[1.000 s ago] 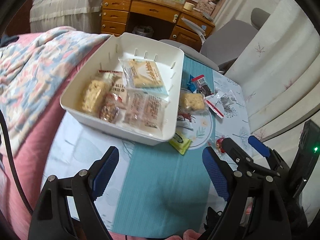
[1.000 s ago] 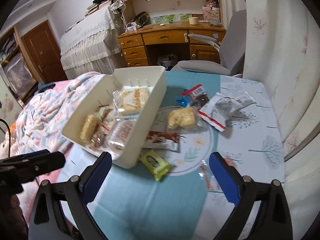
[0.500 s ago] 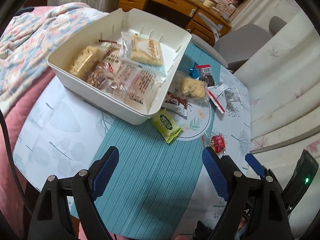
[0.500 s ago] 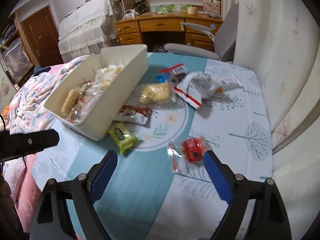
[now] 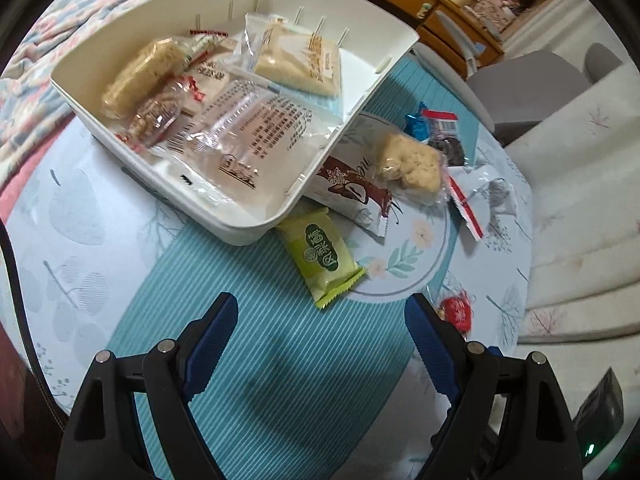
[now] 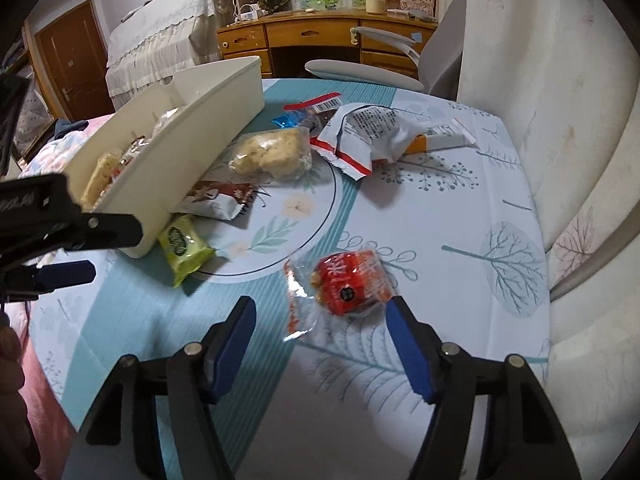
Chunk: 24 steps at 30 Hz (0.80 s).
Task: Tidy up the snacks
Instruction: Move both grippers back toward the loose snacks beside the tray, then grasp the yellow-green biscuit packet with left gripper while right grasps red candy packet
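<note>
Right claw (image 6: 320, 336) is closing, nothing squeezed yet; the red snack (image 6: 350, 282) should be centred between its fingers first. Left claw (image 5: 320, 332) is held apart, empty.

A home bedroom: quilted bed (image 5: 36, 52) beside the surface (image 6: 460, 208), wooden desk (image 6: 312, 36) with drawers, bookshelf above, grey swivel chair (image 6: 400, 68), brown door (image 6: 68, 64), curtains (image 6: 560, 80).
</note>
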Motion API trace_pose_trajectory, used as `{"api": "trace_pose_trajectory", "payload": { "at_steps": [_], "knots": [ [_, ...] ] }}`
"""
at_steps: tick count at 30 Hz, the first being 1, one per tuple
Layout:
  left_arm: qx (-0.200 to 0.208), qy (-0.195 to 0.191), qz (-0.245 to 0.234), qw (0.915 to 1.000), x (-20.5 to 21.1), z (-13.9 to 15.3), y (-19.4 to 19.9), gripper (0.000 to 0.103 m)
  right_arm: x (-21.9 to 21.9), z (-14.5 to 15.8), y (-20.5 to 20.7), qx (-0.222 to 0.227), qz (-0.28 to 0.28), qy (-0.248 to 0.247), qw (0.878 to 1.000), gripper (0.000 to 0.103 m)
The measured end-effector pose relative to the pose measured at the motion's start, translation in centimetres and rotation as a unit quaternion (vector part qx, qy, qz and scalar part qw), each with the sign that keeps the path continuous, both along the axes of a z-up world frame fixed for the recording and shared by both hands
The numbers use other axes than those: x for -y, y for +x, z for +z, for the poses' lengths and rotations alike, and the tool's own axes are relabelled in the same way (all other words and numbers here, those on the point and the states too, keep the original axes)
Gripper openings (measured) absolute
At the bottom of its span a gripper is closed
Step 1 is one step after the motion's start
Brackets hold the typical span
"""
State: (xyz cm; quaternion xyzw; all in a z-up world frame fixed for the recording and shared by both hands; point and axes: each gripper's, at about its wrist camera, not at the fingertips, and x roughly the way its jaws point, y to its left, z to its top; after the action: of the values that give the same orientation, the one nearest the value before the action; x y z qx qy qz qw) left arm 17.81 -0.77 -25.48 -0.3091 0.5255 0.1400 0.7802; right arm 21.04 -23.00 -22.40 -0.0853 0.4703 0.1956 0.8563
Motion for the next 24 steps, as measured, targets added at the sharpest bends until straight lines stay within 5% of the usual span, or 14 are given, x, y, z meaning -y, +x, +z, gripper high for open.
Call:
{"api": "trace_pose_trajectory", "payload": {
  "at_steps": [11, 19, 24],
  "knots": [
    [-0.040, 0.006, 0.071, 0.9966, 0.5, -4.0, 2.6, 0.085, 0.3, -2.9, 2.2, 0.012, 0.030, -0.020, 0.999, 0.054],
    [-0.063, 0.017, 0.105, 0.9923, 0.4, -5.7, 4.2, 0.084, 0.1, -3.2, 2.3, 0.025, 0.056, -0.022, 0.998, 0.054],
    [-0.073, 0.034, 0.118, 0.9898, 0.8, -6.1, 5.4, 0.072, -0.3, -3.3, 2.4, 0.032, 0.068, -0.030, 0.997, 0.054]
  ]
}}
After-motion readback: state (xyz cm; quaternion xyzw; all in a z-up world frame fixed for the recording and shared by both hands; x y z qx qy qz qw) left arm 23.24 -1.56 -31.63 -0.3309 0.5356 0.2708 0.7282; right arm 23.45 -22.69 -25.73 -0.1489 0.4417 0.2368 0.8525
